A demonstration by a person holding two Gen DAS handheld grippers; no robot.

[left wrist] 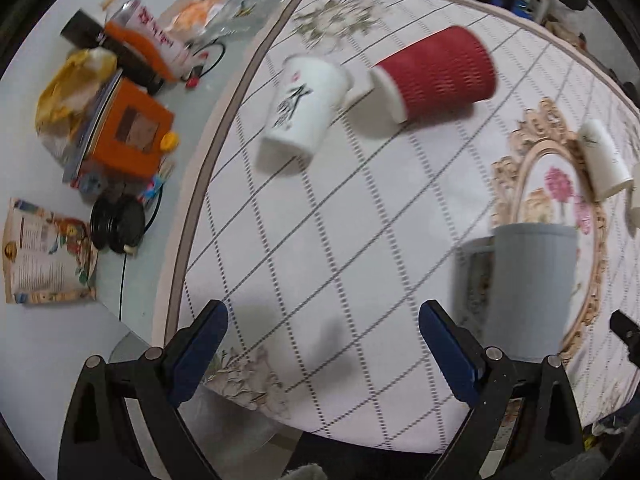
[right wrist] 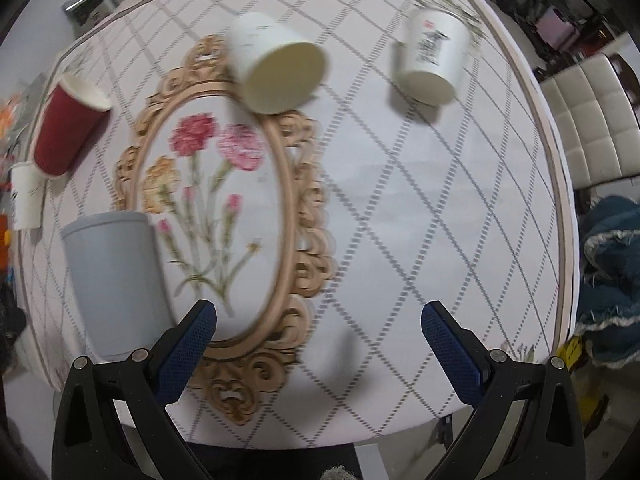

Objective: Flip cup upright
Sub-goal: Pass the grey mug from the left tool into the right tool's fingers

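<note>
Several cups stand or lie on a patterned tablecloth (left wrist: pixel 320 240). A red ribbed cup (left wrist: pixel 436 70) lies on its side; it also shows in the right wrist view (right wrist: pixel 64 124). A white printed cup (left wrist: pixel 300 110) lies tilted beside it, seen small in the right wrist view (right wrist: pixel 26 196). A grey cup (left wrist: pixel 528 288) stands mouth down, also in the right wrist view (right wrist: pixel 116 280). A plain white cup (right wrist: pixel 276 68) lies on its side, also in the left wrist view (left wrist: pixel 604 160). Another white printed cup (right wrist: pixel 432 60) sits far right. My left gripper (left wrist: pixel 324 344) and right gripper (right wrist: pixel 318 344) are open and empty above the near edge.
Left of the cloth lie an orange box (left wrist: pixel 132 132), a yellow bag (left wrist: pixel 72 84), a black cable reel (left wrist: pixel 118 224), a printed packet (left wrist: pixel 44 252) and other clutter. A white padded chair (right wrist: pixel 592 120) and blue fabric (right wrist: pixel 612 272) sit to the right.
</note>
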